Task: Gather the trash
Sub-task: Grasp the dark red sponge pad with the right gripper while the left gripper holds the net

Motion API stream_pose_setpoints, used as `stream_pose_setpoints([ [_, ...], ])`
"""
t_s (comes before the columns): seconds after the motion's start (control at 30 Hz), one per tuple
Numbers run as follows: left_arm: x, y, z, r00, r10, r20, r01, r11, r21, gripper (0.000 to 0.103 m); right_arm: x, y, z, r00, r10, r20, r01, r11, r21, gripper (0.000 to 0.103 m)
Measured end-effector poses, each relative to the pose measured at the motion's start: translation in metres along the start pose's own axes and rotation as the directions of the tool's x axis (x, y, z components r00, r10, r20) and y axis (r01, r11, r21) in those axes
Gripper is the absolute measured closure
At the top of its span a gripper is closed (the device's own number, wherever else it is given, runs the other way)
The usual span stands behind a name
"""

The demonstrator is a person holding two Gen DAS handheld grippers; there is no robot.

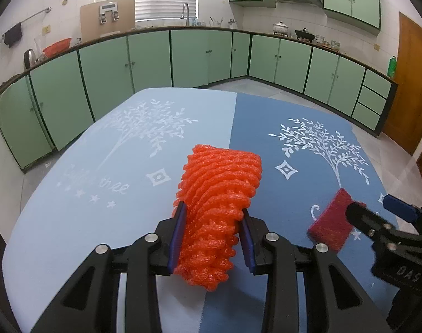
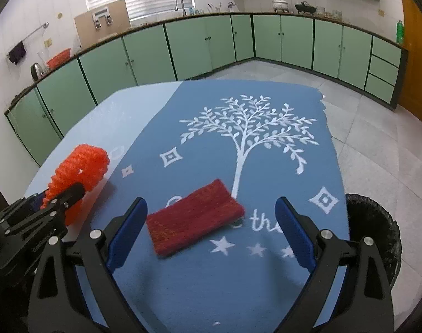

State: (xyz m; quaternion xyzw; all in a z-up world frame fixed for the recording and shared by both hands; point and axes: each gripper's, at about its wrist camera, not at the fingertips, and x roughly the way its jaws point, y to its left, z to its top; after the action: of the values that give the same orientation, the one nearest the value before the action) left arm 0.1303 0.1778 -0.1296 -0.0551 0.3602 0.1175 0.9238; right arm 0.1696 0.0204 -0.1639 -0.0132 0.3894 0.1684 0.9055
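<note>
- Orange foam-mesh sleeve (image 1: 218, 208), a tube of netted packing foam: pinched between the blue pads of the left gripper (image 1: 213, 219), its near end squeezed, far end flaring away over the blue tree-print tablecloth (image 1: 72, 222).
- Its long axis runs away from the left wrist camera, in line with the fingers.
- Dark red flat rectangular scouring pad (image 2: 194, 217): lies flat on the cloth, long axis slanting up to the right in the right wrist view.
- Right gripper (image 2: 211, 233): spread wide, straddling the pad, pads clear of it.
- Step, as judged: first piece secured, second being lined up.
- Next calls for lowering, closing on the pad, then carrying both to the black-lined bin (image 2: 374, 230) beside the table.
</note>
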Motion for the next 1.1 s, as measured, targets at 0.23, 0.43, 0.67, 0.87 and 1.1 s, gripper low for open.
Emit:
stream_pose_setpoints([
  [0.23, 0.002, 0.005, 0.001, 1.000, -0.002, 0.002, 0.002, 1.000, 0.003, 0.067, 0.012, 0.010, -0.003, 0.999, -0.023, -0.039, 0.023, 1.000, 0.009, 0.012],
  [0.43, 0.006, 0.015, -0.001, 1.000, -0.009, 0.003, 0.009, 1.000, -0.011, 0.067, 0.023, 0.014, -0.006, 0.996, -0.049, -0.073, 0.050, 0.999, 0.018, 0.012],
  [0.67, 0.009, 0.023, 0.000, 1.000, -0.022, 0.001, 0.022, 0.999, -0.026, 0.067, 0.033, 0.019, -0.008, 0.992, -0.074, -0.107, 0.075, 0.997, 0.009, 0.012],
  [0.87, 0.008, 0.023, -0.002, 0.999, -0.033, -0.002, 0.033, 0.999, -0.025, 0.067, 0.040, 0.027, -0.009, 0.987, -0.105, -0.125, 0.102, 0.994, -0.030, 0.011],
  [1.1, 0.009, 0.025, -0.002, 0.999, -0.037, -0.006, 0.037, 0.999, -0.026, 0.067, 0.040, 0.025, -0.007, 0.991, -0.079, -0.111, 0.076, 0.997, -0.029, 0.025],
])
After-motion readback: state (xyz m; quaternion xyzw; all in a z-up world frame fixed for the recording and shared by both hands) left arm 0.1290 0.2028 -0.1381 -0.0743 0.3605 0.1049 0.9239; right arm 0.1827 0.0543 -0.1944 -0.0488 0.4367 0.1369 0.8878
